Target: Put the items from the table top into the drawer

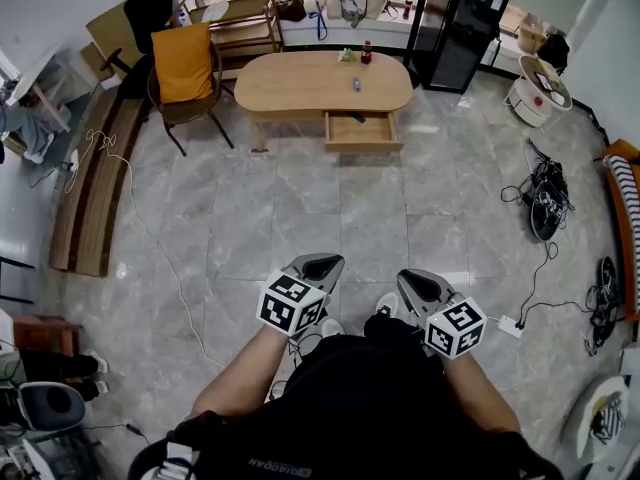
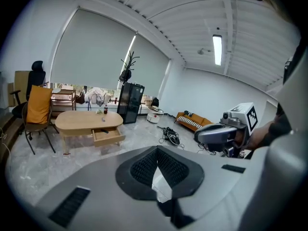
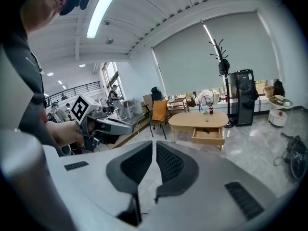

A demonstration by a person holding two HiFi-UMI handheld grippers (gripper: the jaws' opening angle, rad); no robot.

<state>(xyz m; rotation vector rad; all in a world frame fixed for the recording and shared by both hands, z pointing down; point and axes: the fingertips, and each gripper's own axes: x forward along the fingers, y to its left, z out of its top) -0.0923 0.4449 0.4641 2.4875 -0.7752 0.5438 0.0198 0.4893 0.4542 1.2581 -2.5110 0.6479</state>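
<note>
The person wears a black short-sleeved top [image 1: 370, 398] with small white lettering [image 1: 280, 465] near its hem, and white shoes [image 1: 330, 326]. The left tool [image 1: 318, 266] and the right tool [image 1: 418, 284] are smooth grey rounded shells with black ribbed pads [image 2: 144, 167]. Each carries a white cube [image 1: 290, 303] printed with black square markers.

Person stands on a grey tile floor. Left gripper [image 1: 322, 265] and right gripper [image 1: 418, 286] are side by side, low by the body, well apart from the oval wooden table [image 1: 290, 88]. The table's drawer [image 1: 362, 134] is open with a dark item [image 1: 357, 118] inside. On the tabletop: red bottle [image 1: 366, 53], small grey item [image 1: 355, 84]. Chair with orange cushion [image 1: 184, 63] stands left of the table, black cabinet [image 1: 455, 28] right.
</note>
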